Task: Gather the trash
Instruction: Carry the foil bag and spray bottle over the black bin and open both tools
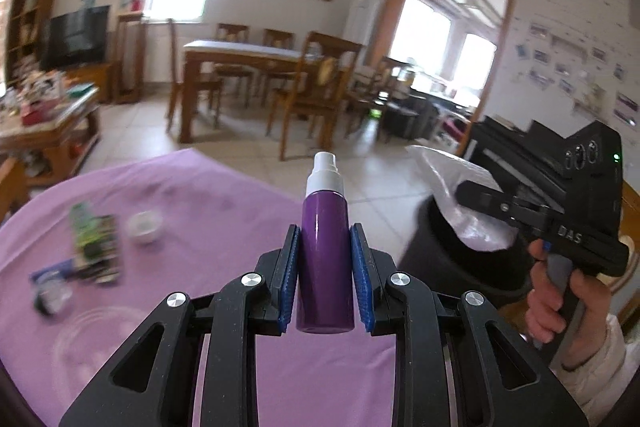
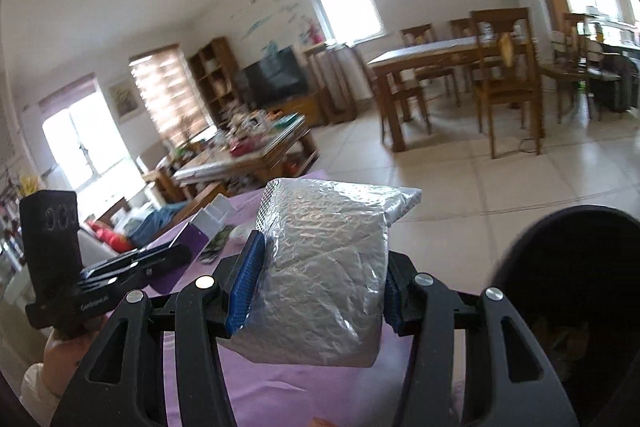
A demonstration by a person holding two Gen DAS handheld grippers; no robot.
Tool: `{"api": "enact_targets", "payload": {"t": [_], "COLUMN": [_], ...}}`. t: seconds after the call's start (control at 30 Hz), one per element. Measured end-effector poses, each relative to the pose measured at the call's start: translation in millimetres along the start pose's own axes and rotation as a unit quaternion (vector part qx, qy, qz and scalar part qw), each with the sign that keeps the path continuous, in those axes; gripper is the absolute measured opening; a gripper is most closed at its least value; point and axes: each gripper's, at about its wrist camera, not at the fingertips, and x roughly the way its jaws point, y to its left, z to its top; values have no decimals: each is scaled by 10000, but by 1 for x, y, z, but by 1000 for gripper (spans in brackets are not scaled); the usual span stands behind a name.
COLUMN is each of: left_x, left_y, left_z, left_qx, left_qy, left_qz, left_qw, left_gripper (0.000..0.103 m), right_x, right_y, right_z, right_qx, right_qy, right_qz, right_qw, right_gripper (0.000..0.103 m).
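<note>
The left hand-held gripper (image 1: 325, 277) has its blue pads clamped on a purple spray bottle (image 1: 325, 259) with a white cap, held upright above the purple-covered bench (image 1: 192, 195). The right hand-held gripper (image 2: 316, 287) grips a silvery bubble-wrap pouch (image 2: 324, 267) just beside the black bin (image 2: 576, 287). A green packet (image 1: 94, 239) and small white cup (image 1: 145, 225) lie on the bench
</note>
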Motion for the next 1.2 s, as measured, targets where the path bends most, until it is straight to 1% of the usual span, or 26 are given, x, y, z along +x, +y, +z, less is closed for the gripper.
{"api": "enact_targets", "payload": {"t": [0.23,0.3,0.43,0.63,0.87,1.03,1.2], "left_x": [52,67,105,162,213,229,234], "left_y": [-77,-91,-130,-178,-215,-230,-237], "left_z": [2,2,-3,-16,-25,-30,-31], "left_qx": [221,238,265,254,389,491,616], "left_qy": [128,186,312,576,841,929,1017], "left_qz": [-709,-864,-1244,-1636,-1712,-1678,-1586], "left_qw": [9972,9958,9914,9845,9809,9802,9802], "left_gripper": [25,26,26,26,26,26,26], "right_x": [-37,-43,-57,-71,-83,-84,-82], "right_y": [-51,-61,-87,-120,-148,-157,-164], "right_z": [-5,-8,-15,-24,-37,-43,-44], "right_qx": [329,411,635,945,1221,1335,1412], "right_qy": [-287,-328,-429,-499,-544,-542,-511], "right_qz": [-550,-672,-969,-1295,-1472,-1495,-1487], "right_qw": [9975,9964,9923,9858,9800,9782,9774], "right_gripper": [51,51,51,52,52,53,55]}}
